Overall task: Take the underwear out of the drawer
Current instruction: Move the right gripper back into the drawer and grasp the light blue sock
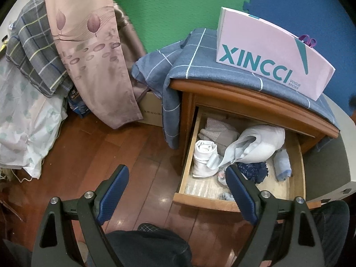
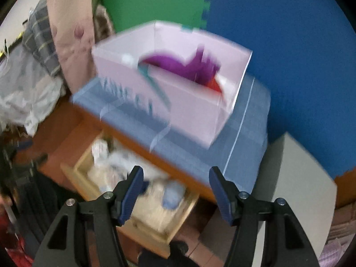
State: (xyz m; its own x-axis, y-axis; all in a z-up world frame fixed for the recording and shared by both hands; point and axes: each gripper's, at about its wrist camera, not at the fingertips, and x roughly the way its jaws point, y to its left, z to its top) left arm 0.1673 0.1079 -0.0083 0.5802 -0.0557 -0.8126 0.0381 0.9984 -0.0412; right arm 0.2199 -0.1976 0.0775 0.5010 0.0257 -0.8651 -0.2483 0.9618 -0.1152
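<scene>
Pale grey underwear (image 1: 255,143) draped in open drawer (image 1: 189,155), long axis running from upper right down to lower left, tail pointing toward left gripper (image 1: 178,178). Gripper wide open, empty, just short of cloth. Right gripper (image 2: 175,183) open, empty, above blurred drawer.

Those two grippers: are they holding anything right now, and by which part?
Nothing is held. The left gripper and right gripper both stand open and empty above the open drawer.
</scene>
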